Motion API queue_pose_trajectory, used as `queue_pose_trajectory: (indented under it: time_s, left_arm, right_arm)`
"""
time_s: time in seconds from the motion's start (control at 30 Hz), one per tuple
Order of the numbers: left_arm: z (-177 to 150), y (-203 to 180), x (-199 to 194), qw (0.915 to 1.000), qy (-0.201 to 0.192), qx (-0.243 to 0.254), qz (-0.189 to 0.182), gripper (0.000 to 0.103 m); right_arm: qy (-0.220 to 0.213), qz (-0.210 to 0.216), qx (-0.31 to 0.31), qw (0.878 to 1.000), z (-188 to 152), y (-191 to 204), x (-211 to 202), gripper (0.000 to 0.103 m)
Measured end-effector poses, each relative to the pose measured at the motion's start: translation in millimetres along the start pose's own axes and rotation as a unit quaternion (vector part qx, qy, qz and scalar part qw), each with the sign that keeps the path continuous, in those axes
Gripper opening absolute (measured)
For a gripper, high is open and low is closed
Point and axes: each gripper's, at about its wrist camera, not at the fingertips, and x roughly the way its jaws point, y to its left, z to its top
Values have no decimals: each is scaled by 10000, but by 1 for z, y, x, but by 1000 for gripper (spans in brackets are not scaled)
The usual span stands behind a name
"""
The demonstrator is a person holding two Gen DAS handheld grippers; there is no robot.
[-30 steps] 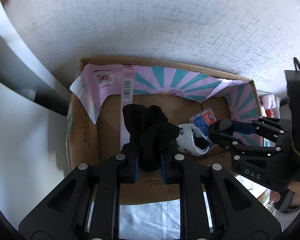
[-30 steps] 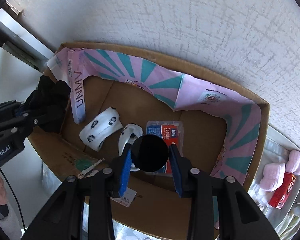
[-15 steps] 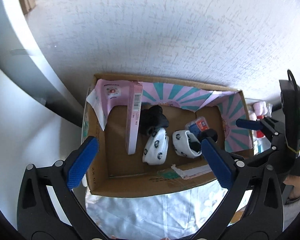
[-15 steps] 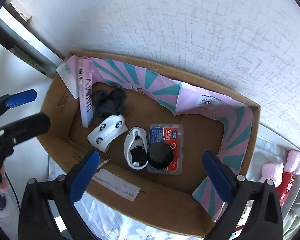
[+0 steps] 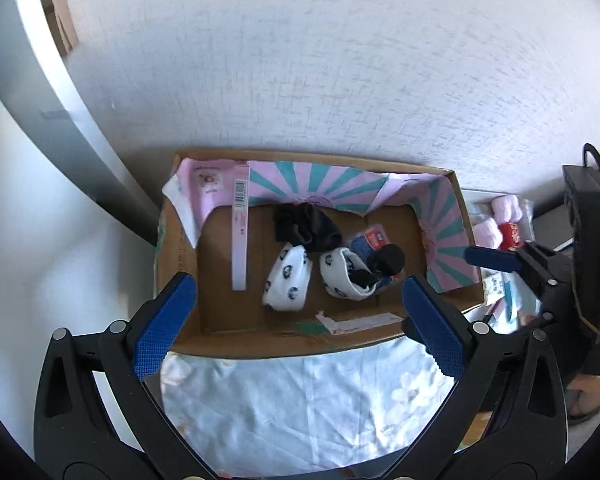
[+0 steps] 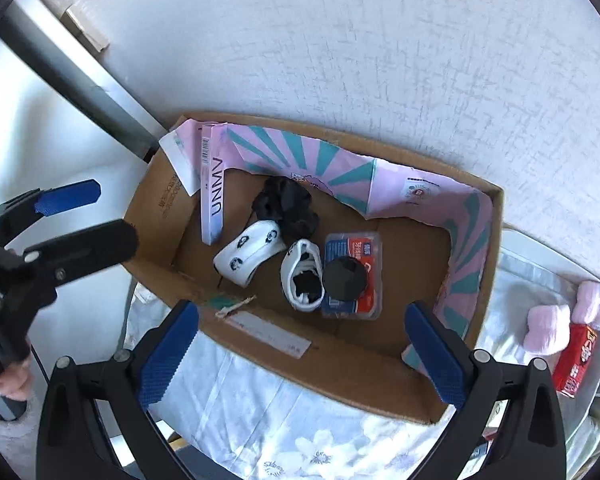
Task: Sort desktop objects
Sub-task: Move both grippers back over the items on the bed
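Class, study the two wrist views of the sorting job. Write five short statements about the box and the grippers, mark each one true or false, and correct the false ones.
1. The black round lid lies on the blue and red packet inside the cardboard box. True.
2. The left hand-held gripper is clamped on the black cloth. False: its jaws stand wide open and the cloth lies in the box.
3. The long pink box lies flat on the floral cloth. False: it leans in the cardboard box's left corner.
4. Two white patterned socks lie in the box. True.
5. The right hand-held gripper holds nothing. True.
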Motion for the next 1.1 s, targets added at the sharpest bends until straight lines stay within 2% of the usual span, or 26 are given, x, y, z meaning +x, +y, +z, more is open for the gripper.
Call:
queue_pose_trajectory:
  time_s: [0.1, 0.17, 0.3, 0.4, 0.47, 0.57, 0.73, 0.97, 1.1]
  left_arm:
    - [-4, -17, -12, 9982, -165, 350, 449, 103]
    - [-6, -29, -22, 9967, -285, 546, 528, 103]
    - [-5, -48, -39, 9968, -465, 604, 239, 103]
    - [-2, -67, -46, 9958, -581, 682, 177, 103]
    - [-1, -83, -50, 9943, -652, 818, 191, 103]
    - [0, -110, -54, 9921, -712, 1030, 96, 103]
    - [2, -163, -53, 9870, -760, 1409, -160, 103]
    - [-1, -232, -37, 9781, -628, 1965, -274, 103]
    - [-2, -264, -15, 9753, -381, 2130, -439, 103]
  right_arm:
    - [-47, -105, -102, 9999, -10, -1, -12, 102]
    - [-141, -185, -177, 9996, -16, -5, -22, 103]
    - [-279, -260, -140, 9992, -28, -23, -55, 103]
    - [-365, -764, -42, 9964, -40, -41, -79, 103]
    - [-445, -903, 48, 9949, -50, -56, -96, 103]
    - [-479, -961, 348, 9936, -69, -85, -120, 103]
    - [-457, -1291, 636, 9885, -111, -127, -152, 103]
    - [-373, -1463, 1229, 9809, -169, -182, -174, 103]
    - [-224, -1559, 1492, 9762, -202, -203, -172, 103]
